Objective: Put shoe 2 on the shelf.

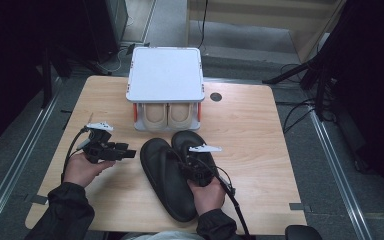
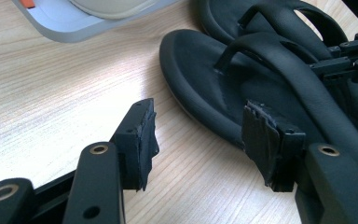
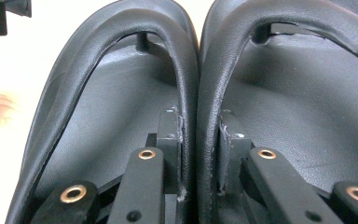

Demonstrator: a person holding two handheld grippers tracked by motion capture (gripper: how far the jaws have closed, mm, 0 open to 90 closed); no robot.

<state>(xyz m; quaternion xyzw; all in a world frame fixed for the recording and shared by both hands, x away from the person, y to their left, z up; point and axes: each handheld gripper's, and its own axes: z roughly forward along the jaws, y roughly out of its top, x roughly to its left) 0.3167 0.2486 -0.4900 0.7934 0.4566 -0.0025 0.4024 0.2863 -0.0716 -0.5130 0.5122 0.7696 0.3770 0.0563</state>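
Seen from the high view, two black sandals (image 1: 172, 172) lie side by side on the wooden tabletop (image 1: 250, 130), toes pointing toward a grey two-tier rack (image 1: 165, 75) that holds a beige pair of shoes (image 1: 166, 115) on its lower level. The right hand-held gripper (image 1: 196, 167) rests over the sandals; the left hand-held gripper (image 1: 125, 151) lies just to their left, on bare wood.

Only the right gripper view resolves the grip: the jaws of the right hand-held gripper (image 3: 199, 154) stand one inside each sandal, pinching the two adjacent inner straps (image 3: 198, 88) together, the pads pressed flat against them (from above, the hand and gripper body cover this contact).

The left gripper view adds what the overhead angle cannot: the left hand-held gripper (image 2: 200, 140) has its jaws wide apart with nothing between them, one worn pad (image 2: 265, 135) near the edge of the nearer sandal (image 2: 205, 79), though whether it touches is unclear. The far gripper's black fingers (image 2: 349, 58) appear at the right edge.

Sandal heels are cut off in both gripper views. The beige shoes are largely hidden beneath the rack's top plate. A sleeve (image 1: 62, 212) covers each forearm at the bottom edge.
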